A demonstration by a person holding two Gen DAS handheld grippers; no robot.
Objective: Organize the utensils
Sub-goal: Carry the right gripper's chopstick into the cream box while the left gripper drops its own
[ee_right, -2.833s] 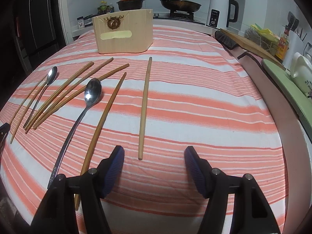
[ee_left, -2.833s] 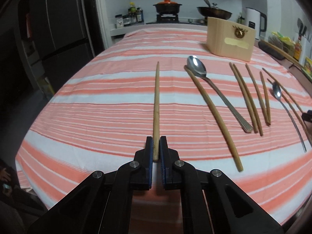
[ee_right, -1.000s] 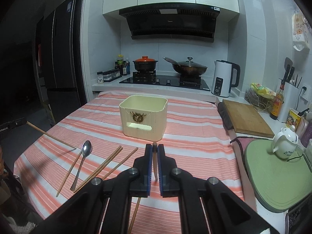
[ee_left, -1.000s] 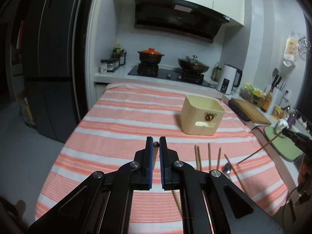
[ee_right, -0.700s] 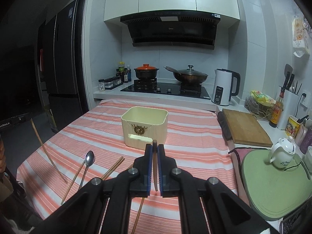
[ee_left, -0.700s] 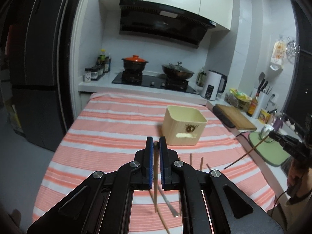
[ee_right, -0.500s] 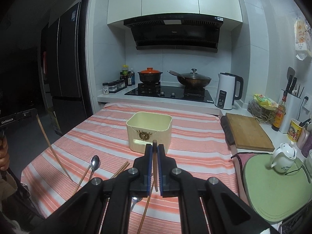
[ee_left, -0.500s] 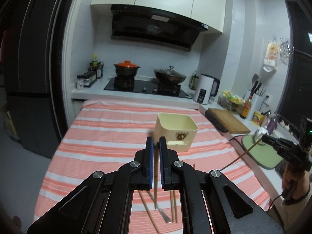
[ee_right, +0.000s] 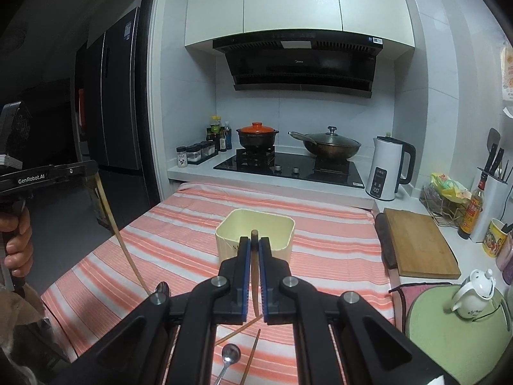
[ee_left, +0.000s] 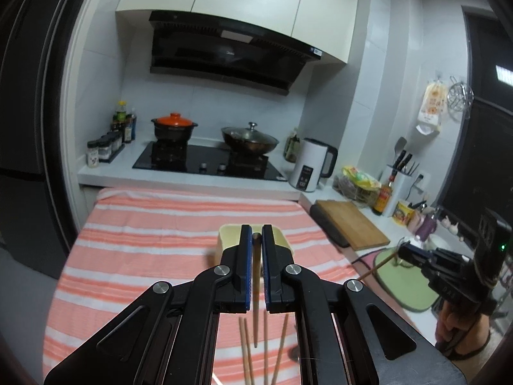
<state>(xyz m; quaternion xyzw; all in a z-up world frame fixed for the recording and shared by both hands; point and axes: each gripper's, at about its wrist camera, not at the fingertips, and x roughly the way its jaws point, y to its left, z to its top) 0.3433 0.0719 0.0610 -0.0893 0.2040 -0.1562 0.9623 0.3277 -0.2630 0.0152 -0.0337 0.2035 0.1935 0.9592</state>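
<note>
Above the striped surface (ee_left: pixel 134 256), two grippers, each pinching one chopstick: left gripper (ee_left: pixel 256 234) clamps left chopstick (ee_left: pixel 256 304), right gripper (ee_right: pixel 254 245) clamps right chopstick (ee_right: pixel 254 276), both hanging down. One cream holder box (ee_right: pixel 275 224) just beyond. Loose on cloth: four chopsticks (ee_left: pixel 245 349) in left view, two spoons (ee_right: pixel 230 354) in right view.

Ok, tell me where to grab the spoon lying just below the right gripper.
Take the spoon by its thin handle, probably coming straight down from above and closing across it. It lies flat on the striped cloth with its bowl toward the cream bin, and the rounded bowl would likely slip.
</note>
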